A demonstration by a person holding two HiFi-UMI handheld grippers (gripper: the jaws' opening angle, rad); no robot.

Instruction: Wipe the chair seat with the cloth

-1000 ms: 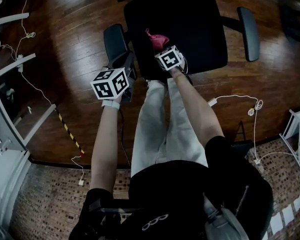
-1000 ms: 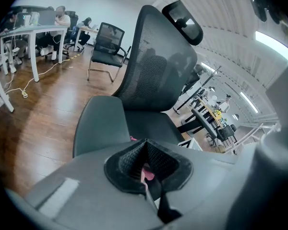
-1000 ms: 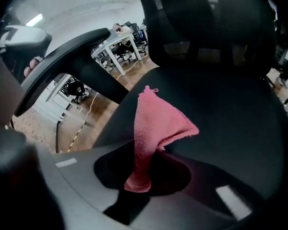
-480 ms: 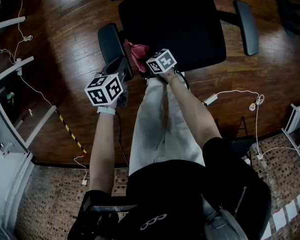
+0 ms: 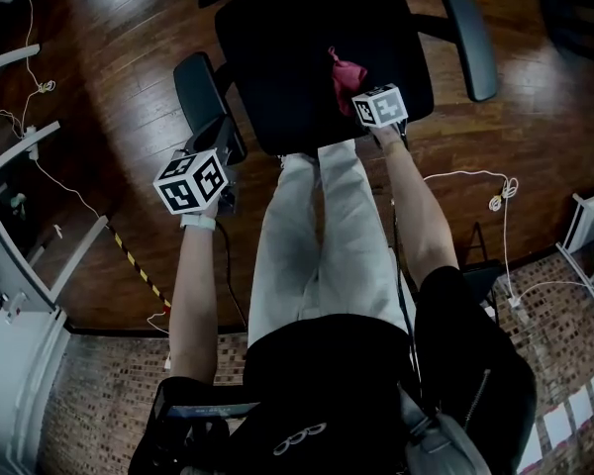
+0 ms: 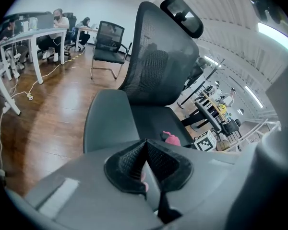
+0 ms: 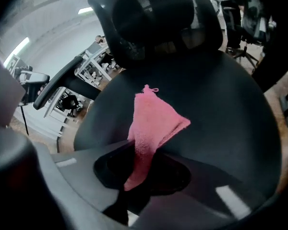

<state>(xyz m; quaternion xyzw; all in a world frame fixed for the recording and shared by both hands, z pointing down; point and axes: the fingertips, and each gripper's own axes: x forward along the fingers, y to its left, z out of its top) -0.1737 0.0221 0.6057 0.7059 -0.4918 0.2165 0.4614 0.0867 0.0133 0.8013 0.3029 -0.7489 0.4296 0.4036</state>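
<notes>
While the right claw (image 7: 140,161) is clenching on the one pink cloth (image 7: 153,119), the lower end of that cloth is sitting pinched between its two pads. The rest is fanning out ahead of it, with one small loop sticking up at the far tip. In the head view the cloth is lying bunched on the black chair seat (image 5: 287,38), right of the seat's middle and toward its front edge. The right claw's marker cube (image 5: 381,105) is showing just behind it.

The left claw (image 6: 145,152) is clenching too, its two ribbed pads pressing together with no object showing between them. It is hanging off the seat, beside the left armrest (image 5: 203,97), and its own marker cube (image 5: 191,179) is showing over the wooden floor (image 5: 99,87). In the left gripper view that armrest's pad is filling the space straight ahead of the claw.

One chair is taking up the middle of the scene, and it is carrying two armrests; the right armrest (image 5: 470,43) is standing well apart from both claws. One mesh backrest (image 6: 158,61) is rising behind the seat, with one headrest (image 6: 182,16) on top. The person's two legs in pale trousers (image 5: 317,236) are reaching up to the seat's front edge. One white cable (image 5: 465,178) is trailing across the floor on the right.
</notes>
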